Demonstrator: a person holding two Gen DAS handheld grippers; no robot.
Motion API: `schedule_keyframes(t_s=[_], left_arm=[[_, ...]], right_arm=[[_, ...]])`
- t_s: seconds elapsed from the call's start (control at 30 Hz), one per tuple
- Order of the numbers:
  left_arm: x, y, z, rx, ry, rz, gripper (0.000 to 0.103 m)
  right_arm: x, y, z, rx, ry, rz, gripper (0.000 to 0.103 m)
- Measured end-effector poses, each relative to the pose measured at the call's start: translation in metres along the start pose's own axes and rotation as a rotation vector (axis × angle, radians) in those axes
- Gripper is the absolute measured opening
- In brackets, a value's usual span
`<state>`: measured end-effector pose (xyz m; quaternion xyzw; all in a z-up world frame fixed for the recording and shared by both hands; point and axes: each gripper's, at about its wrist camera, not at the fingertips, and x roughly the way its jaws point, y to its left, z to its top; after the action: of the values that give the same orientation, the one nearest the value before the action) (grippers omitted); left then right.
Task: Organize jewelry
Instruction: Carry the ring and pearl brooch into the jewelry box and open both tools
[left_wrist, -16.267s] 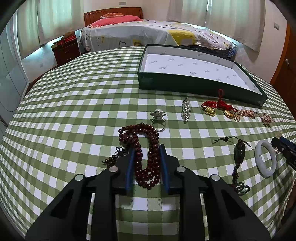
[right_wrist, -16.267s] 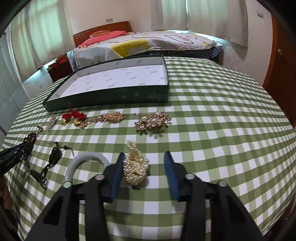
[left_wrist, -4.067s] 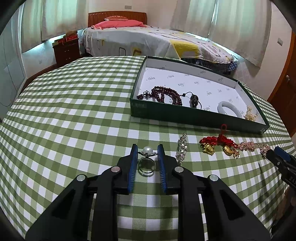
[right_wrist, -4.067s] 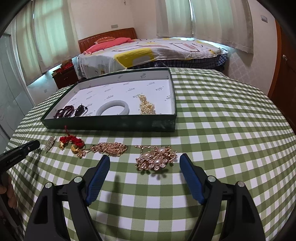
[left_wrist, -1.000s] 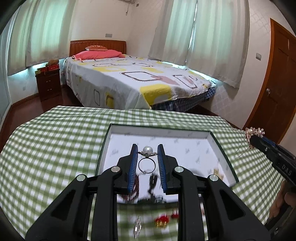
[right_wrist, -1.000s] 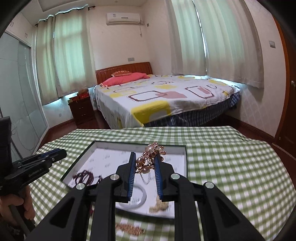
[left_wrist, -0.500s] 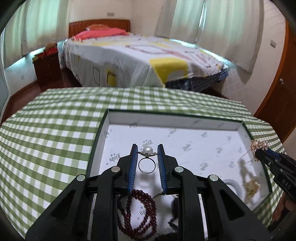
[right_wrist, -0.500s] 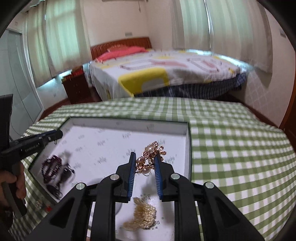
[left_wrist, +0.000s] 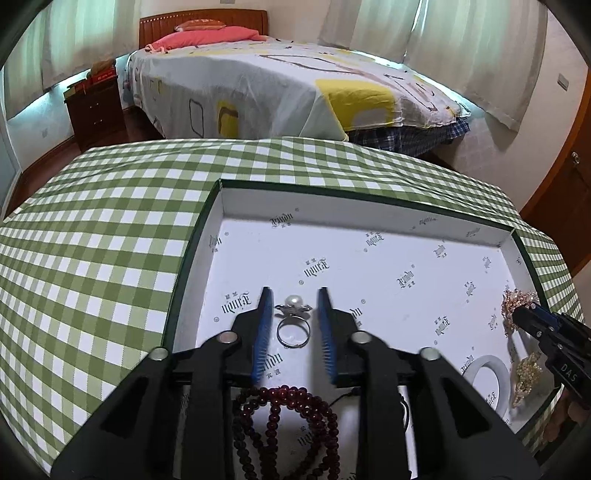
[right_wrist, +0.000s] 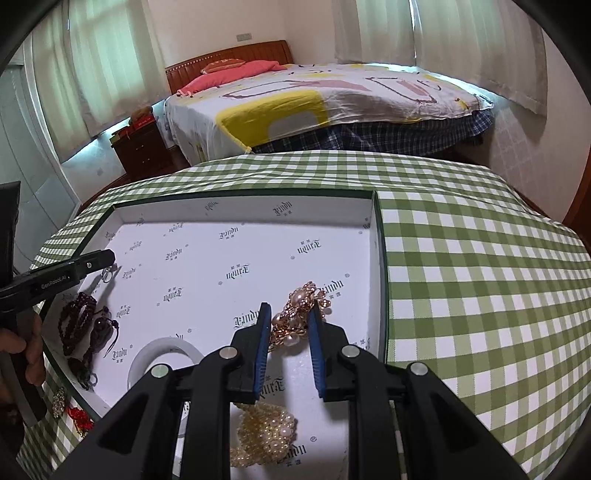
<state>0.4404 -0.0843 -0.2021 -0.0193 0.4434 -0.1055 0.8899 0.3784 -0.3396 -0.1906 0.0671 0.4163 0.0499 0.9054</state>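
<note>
The green box (left_wrist: 192, 243) with a white lining lies on the checked table. My left gripper (left_wrist: 292, 295) has opened; the silver pearl ring (left_wrist: 293, 325) lies on the box floor between its fingers, clear of both pads. My right gripper (right_wrist: 287, 310) has its fingers slightly apart around the gold pearl brooch (right_wrist: 301, 314), which rests on the box floor near the right wall; it also shows in the left wrist view (left_wrist: 517, 302). Inside the box also lie dark red beads (left_wrist: 288, 424), a white bangle (right_wrist: 162, 350), a pearl string (right_wrist: 266, 432) and a dark pendant (right_wrist: 103, 332).
A red tassel charm (right_wrist: 79, 419) and a silver brooch (right_wrist: 58, 400) lie on the cloth outside the box's near wall. The box rim (right_wrist: 382, 280) stands up around the jewelry. A bed (left_wrist: 277, 85) is beyond the table's far edge.
Both grippers came down into the box. The left jaws spread and let go of the ring onto the lining. The right jaws widened a little around the brooch, now resting on the lining.
</note>
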Motion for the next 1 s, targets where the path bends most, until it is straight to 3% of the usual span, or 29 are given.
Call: schedule_keyframes(t_s=[0.17, 0.37, 0.5, 1.0], left_arm=[[-0.006, -0.005, -0.001, 0.030, -0.033, 0.009, 0.051], [-0.011, -0.003, -0.002, 0.018, -0.047, -0.006, 0.057], [-0.023, -0.002, -0.004, 0.014, -0.076, -0.014, 0.062], [-0.107, -0.004, -0.013, 0.008, -0.253, -0.019, 0.065]], right_arm=[[-0.003, 0.001, -0.001, 0.003, -0.009, 0.013, 0.035], [-0.009, 0.003, 0.000, 0.001, -0.035, 0.006, 0.047], [-0.021, 0.004, 0.003, 0.000, -0.071, 0.002, 0.049], [-0.084, 0.029, 0.005, -0.031, -0.214, -0.002, 0.053]])
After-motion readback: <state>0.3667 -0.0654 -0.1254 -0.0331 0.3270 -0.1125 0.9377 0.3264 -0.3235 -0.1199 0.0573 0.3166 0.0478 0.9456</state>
